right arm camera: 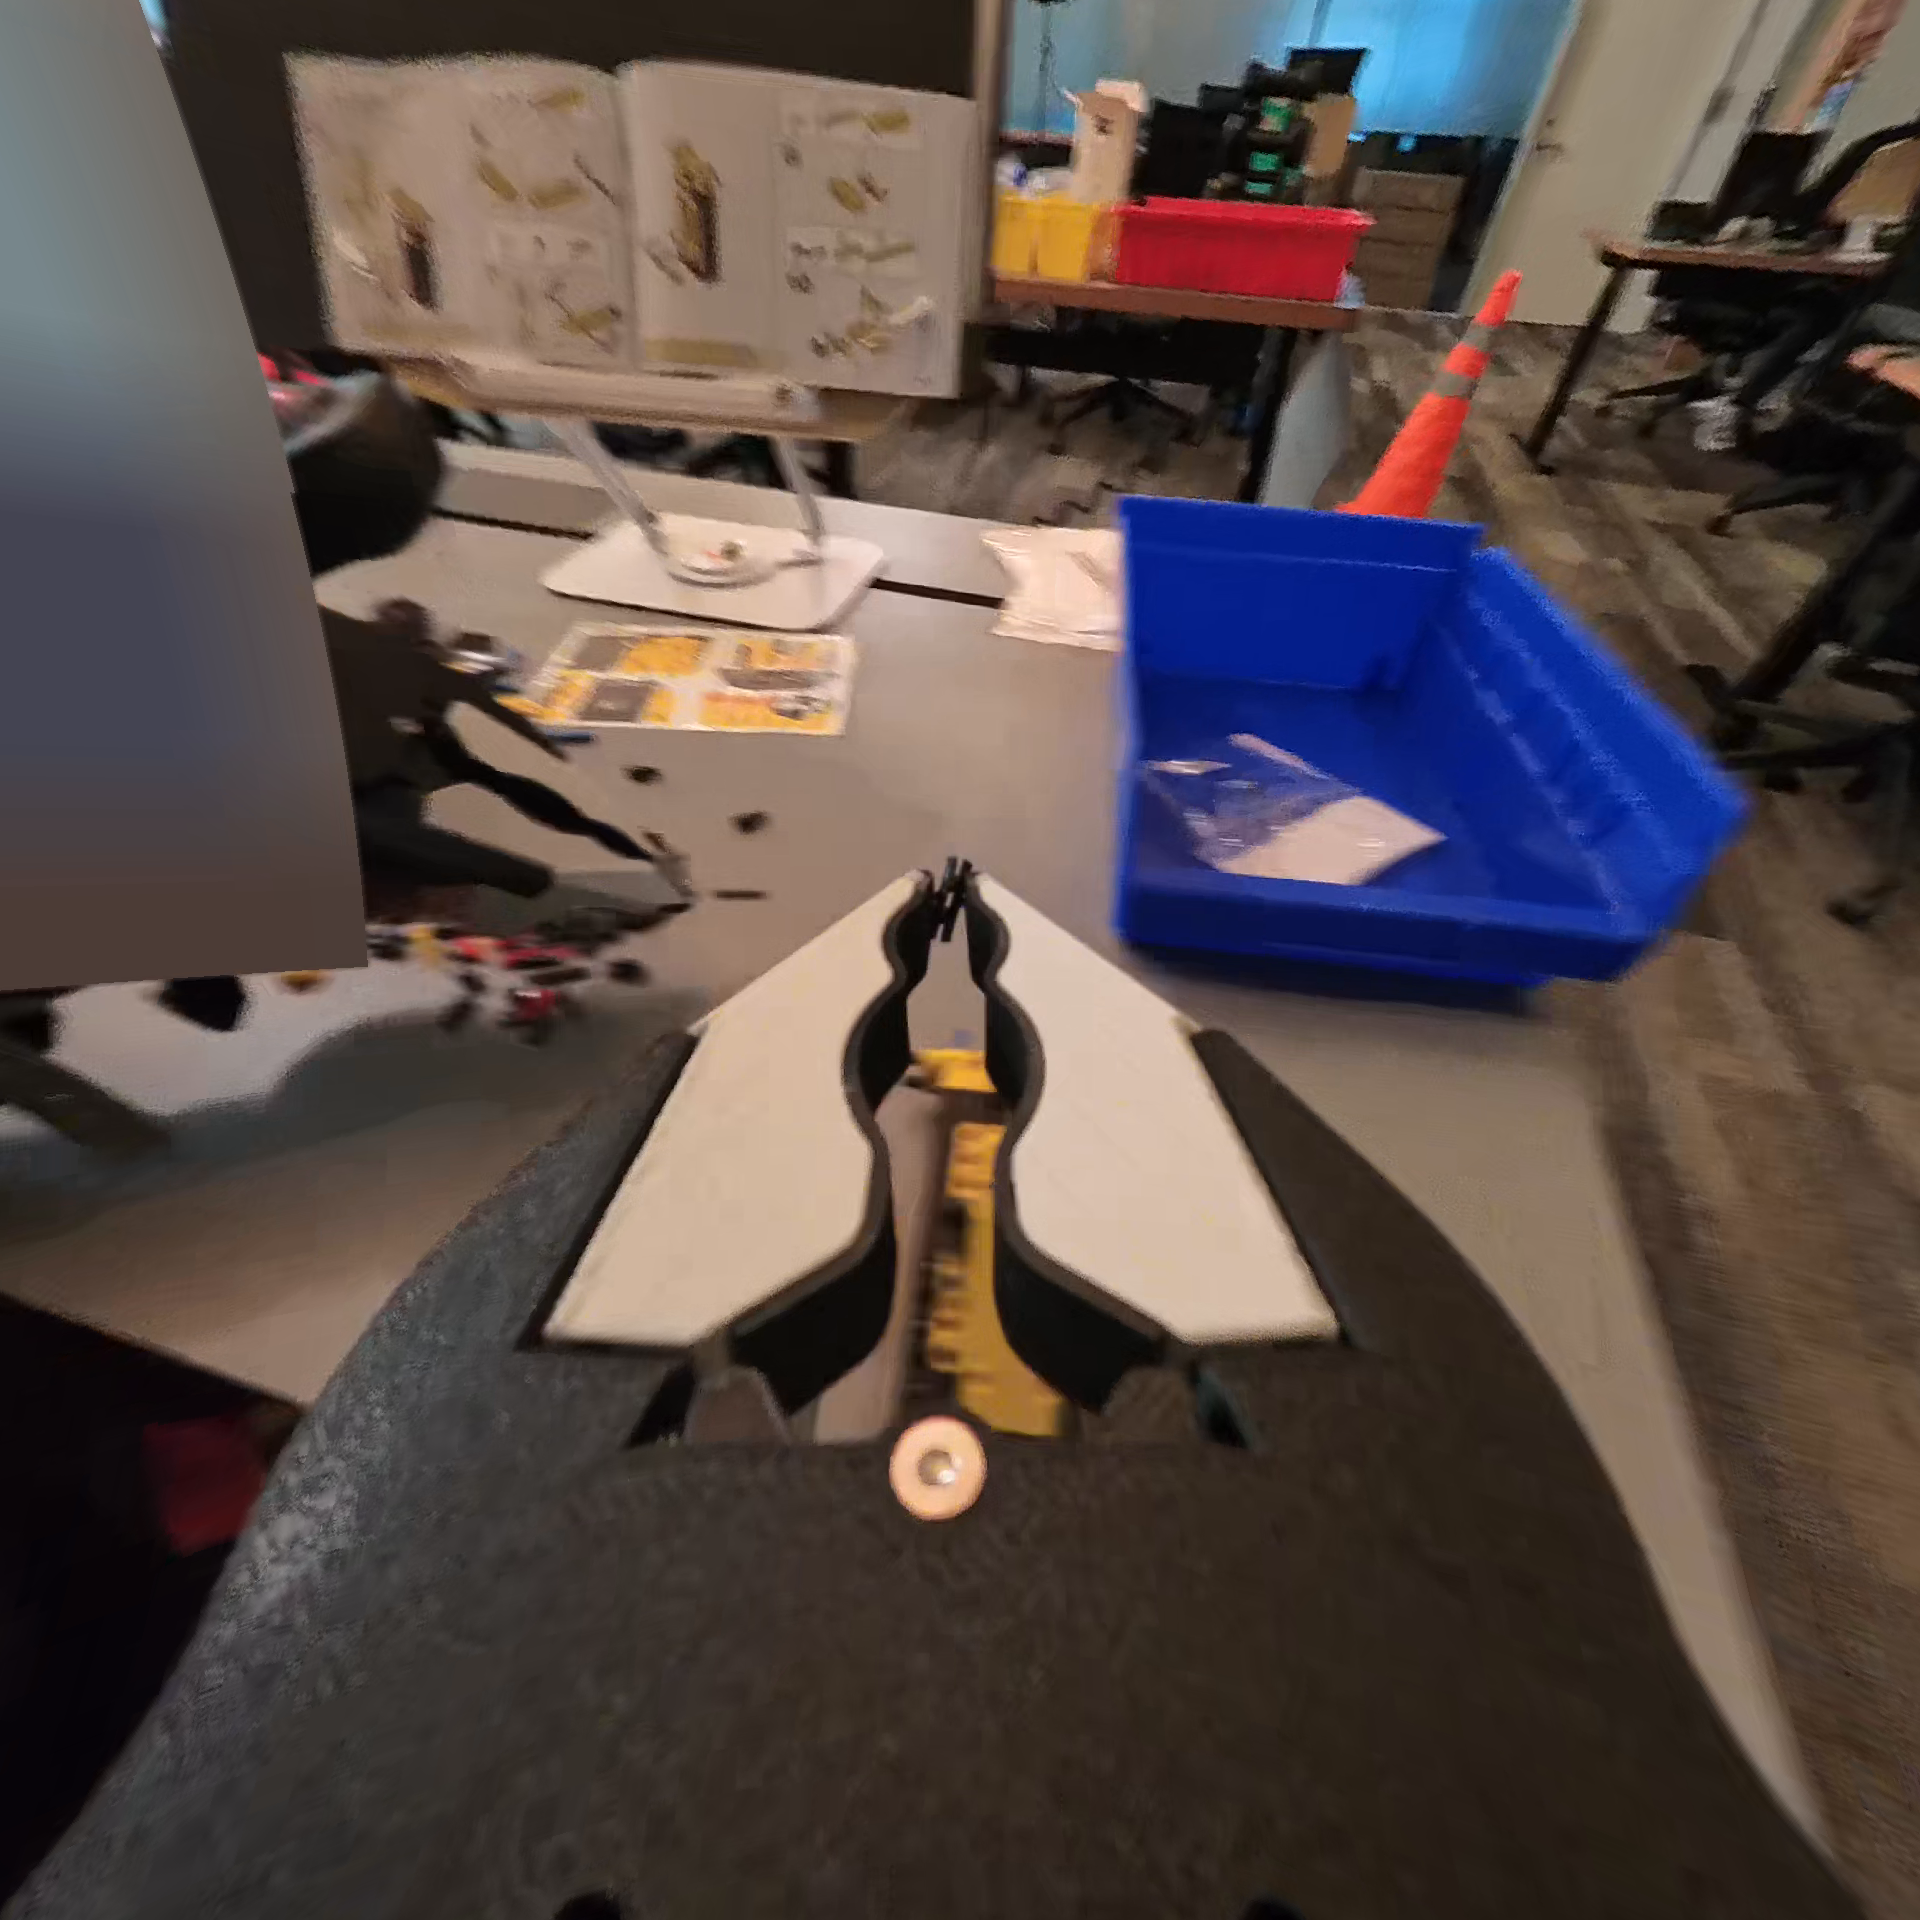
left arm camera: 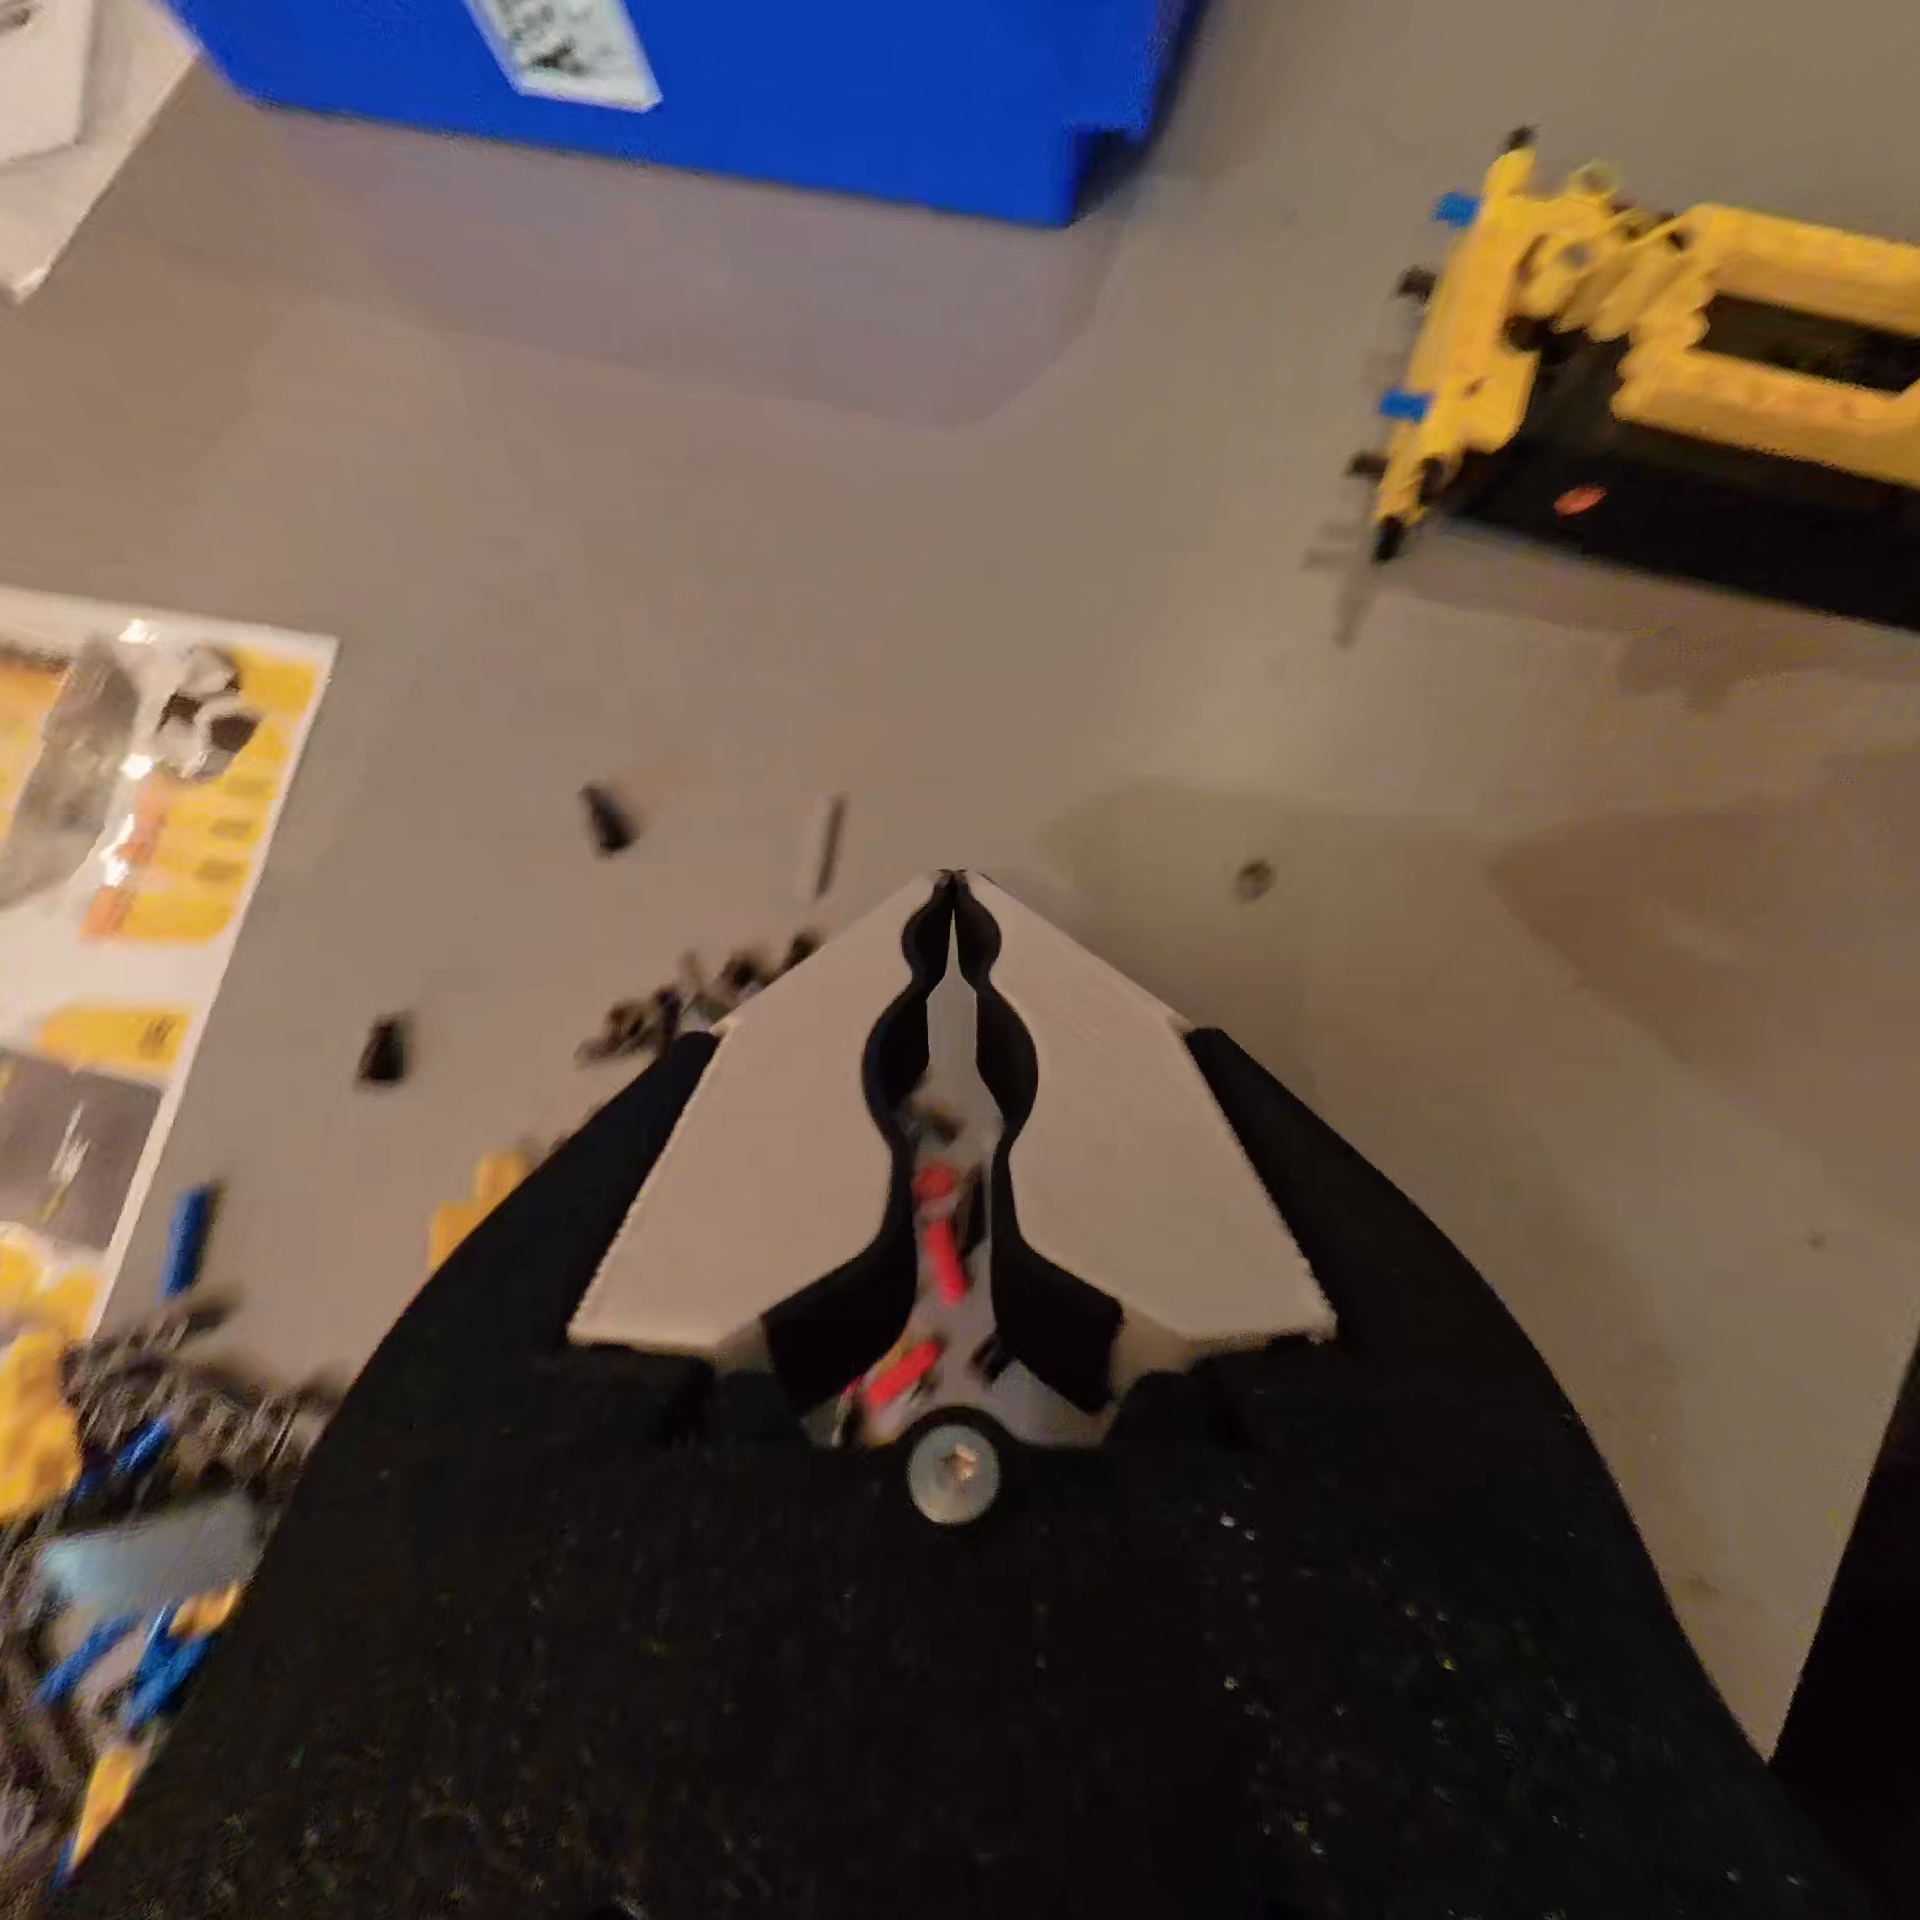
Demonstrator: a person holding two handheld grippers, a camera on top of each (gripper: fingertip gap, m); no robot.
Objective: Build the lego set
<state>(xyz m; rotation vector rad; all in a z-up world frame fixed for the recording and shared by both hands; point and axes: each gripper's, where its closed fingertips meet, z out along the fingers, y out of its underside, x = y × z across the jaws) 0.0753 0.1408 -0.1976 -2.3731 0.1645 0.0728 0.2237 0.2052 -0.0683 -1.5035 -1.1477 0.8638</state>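
Observation:
My left gripper (left arm camera: 954, 883) is shut, its black pads meeting at the tips with nothing between them. It hovers above the grey table (left arm camera: 1039, 623), near scattered small black pieces (left arm camera: 608, 816) and a thin grey rod (left arm camera: 831, 842). It also shows blurred at the left of the right wrist view (right arm camera: 670, 868). My right gripper (right arm camera: 951, 894) is shut on a small black pin (right arm camera: 951, 896) that sticks out at the fingertips. A yellow and black brick model (left arm camera: 1662, 364) lies at the right; part of it shows below my right fingers (right arm camera: 966, 1247).
A blue bin (right arm camera: 1403, 748) holding a plastic bag stands at the table's far right, and also shows in the left wrist view (left arm camera: 727, 83). A printed sheet (left arm camera: 135, 883) and a pile of loose bricks (left arm camera: 104, 1455) lie left. An open booklet (right arm camera: 644, 218) rests on a stand. An orange cone (right arm camera: 1444, 416) stands on the floor. Left tips to right tips: about 20 cm. To reach the thin grey rod (left arm camera: 831, 842) in a straight line is about 4 cm for my left fingers, about 25 cm for my right. Seen from the right wrist view (right arm camera: 738, 895) as well.

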